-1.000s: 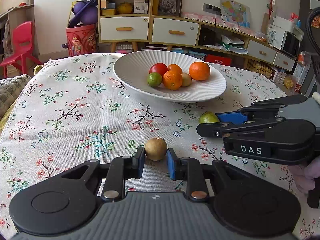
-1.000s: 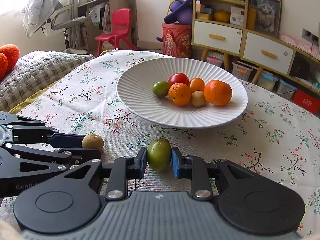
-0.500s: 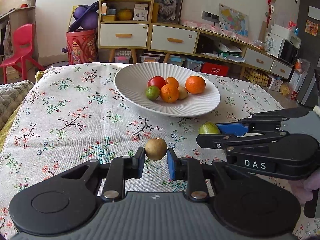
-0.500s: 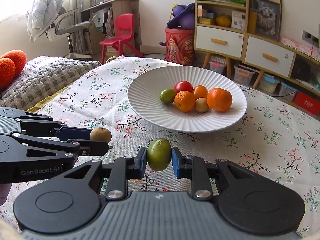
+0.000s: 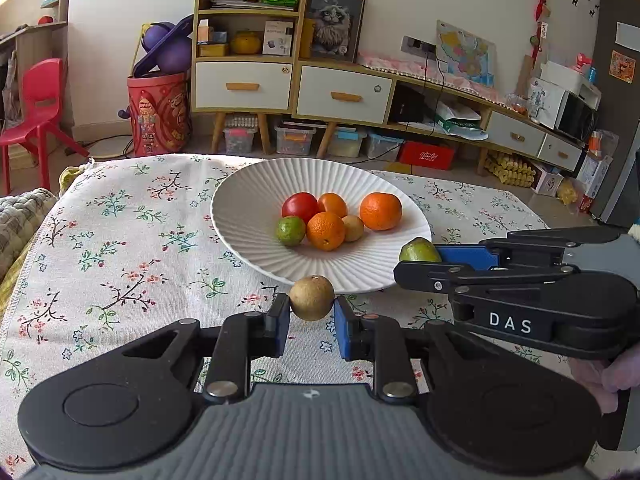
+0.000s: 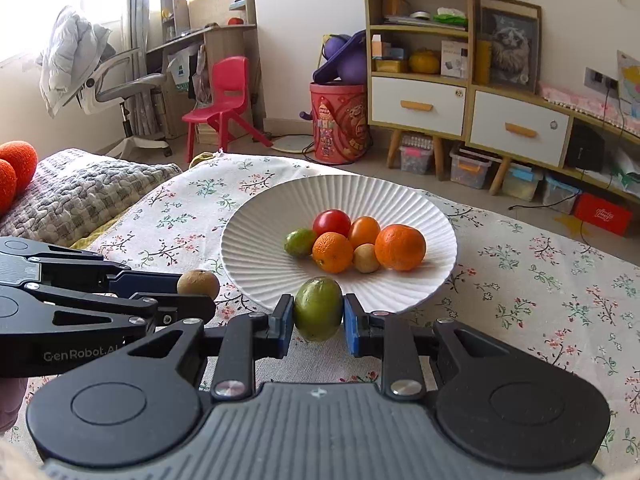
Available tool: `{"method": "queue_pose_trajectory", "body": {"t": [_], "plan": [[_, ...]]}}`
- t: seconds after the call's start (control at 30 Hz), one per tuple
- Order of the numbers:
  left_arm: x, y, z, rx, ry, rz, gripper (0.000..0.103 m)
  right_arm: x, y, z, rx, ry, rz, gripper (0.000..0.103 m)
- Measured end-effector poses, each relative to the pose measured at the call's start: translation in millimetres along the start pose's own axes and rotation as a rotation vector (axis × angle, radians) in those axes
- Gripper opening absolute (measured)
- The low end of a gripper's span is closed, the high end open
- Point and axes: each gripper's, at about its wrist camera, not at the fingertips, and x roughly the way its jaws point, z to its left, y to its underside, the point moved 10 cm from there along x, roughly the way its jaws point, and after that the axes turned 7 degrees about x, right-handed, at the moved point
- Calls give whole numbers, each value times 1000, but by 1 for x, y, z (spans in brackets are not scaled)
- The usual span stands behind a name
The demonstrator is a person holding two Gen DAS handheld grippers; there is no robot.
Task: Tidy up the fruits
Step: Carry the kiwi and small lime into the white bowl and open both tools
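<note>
My left gripper (image 5: pixel 311 322) is shut on a small brown round fruit (image 5: pixel 311 297) and holds it in the air at the near rim of the white ribbed plate (image 5: pixel 240 216). My right gripper (image 6: pixel 318 322) is shut on a green oval fruit (image 6: pixel 318 308), also lifted at the plate's near rim (image 6: pixel 256 272). The plate holds a red tomato (image 5: pixel 300 206), three oranges (image 5: pixel 380 211), a green lime (image 5: pixel 291 231) and a small brown fruit (image 5: pixel 353 228). Each gripper shows side-on in the other's view: the right gripper (image 5: pixel 420 258) and the left gripper (image 6: pixel 196 292).
A floral tablecloth (image 5: pixel 120 240) covers the table. A grey knitted cushion (image 6: pixel 80 196) lies off its left edge with orange balls (image 6: pixel 16 168). Behind stand a red chair (image 6: pixel 224 96), a red bin (image 6: pixel 340 120) and drawer cabinets (image 5: pixel 344 92).
Both grippers have lifted their fruits off the cloth and risen. They have moved forward toward the plate's near rim.
</note>
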Motion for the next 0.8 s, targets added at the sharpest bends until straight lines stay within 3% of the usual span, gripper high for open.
{"method": "queue_pose_trajectory", "body": {"t": [0.37, 0.8], "plan": [[26, -20, -4, -8, -3, -16, 7, 18, -11, -20, 26, 30, 16, 24], [52, -15, -1, 8, 2, 36, 7, 37, -11, -31, 12, 44, 56, 24]]}}
